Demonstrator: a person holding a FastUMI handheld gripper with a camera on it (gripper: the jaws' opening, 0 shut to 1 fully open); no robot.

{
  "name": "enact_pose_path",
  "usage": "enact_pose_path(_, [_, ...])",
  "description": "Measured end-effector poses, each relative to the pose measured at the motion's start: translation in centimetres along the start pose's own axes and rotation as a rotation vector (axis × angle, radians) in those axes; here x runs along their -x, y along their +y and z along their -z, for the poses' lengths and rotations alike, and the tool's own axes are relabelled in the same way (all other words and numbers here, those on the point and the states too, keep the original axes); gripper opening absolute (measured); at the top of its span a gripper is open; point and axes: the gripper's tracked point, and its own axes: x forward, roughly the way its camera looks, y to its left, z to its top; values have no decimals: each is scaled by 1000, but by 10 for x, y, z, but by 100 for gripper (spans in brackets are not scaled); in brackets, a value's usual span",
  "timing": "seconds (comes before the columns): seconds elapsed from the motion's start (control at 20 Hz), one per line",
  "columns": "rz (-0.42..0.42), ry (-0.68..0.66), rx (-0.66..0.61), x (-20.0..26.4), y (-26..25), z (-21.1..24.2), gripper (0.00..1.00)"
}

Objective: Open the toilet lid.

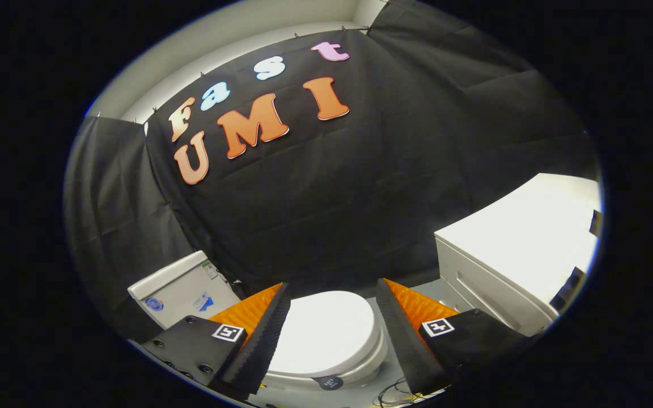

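A white toilet stands below and beyond my fingers, its lid lying closed and flat over the bowl. Its white cistern rises behind it, to the left of the lid, against the black cloth wall. My gripper hovers above the lid with its two fingers spread wide, one on each side of the lid as seen from here. Nothing is between the fingers and they touch nothing. A small dark round tag sits at the lid's near rim.
A white cabinet with a flat top stands to the right of the toilet, close to the right finger. Thin dark cables lie on the floor below the bowl. Black cloth walls close the booth behind and to the left.
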Motion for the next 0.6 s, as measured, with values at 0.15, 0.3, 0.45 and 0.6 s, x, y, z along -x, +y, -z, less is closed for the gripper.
enact_pose_path(0.15, [-35,77,-191,1,-3,59,98])
enact_pose_path(0.3, [-52,215,-264,9,-24,154,98])
enact_pose_path(0.45, [-97,324,-380,15,-27,191,98])
enact_pose_path(0.6, [-90,341,-458,14,-36,205,98])
